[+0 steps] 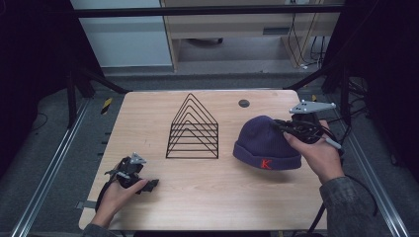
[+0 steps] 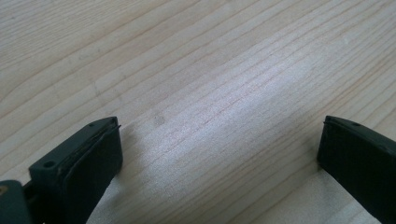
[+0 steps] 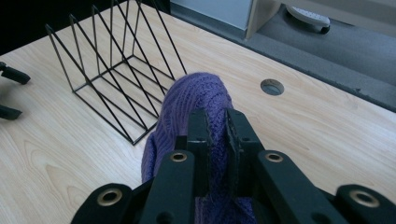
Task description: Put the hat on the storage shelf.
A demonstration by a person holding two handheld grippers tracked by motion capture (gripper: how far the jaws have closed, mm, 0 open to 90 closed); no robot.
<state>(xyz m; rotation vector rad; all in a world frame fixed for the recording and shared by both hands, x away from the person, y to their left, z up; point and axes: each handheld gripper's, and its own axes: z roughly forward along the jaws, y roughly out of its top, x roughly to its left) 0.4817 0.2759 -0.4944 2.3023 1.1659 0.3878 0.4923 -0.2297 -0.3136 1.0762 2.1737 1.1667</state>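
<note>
Beanie (image 3: 196,100) pinched in right hand-held gripper (image 3: 217,135); left hand-held gripper (image 2: 219,144) gapes; wire rack (image 1: 193,129) empty.

A red letter "K" — on the purple beanie's (image 1: 267,143) folded cuff

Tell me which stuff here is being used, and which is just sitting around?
Being used:
purple hat
right gripper, pinching the hat's knit

Just sitting around:
black wire rack
left gripper, open over bare table
</note>
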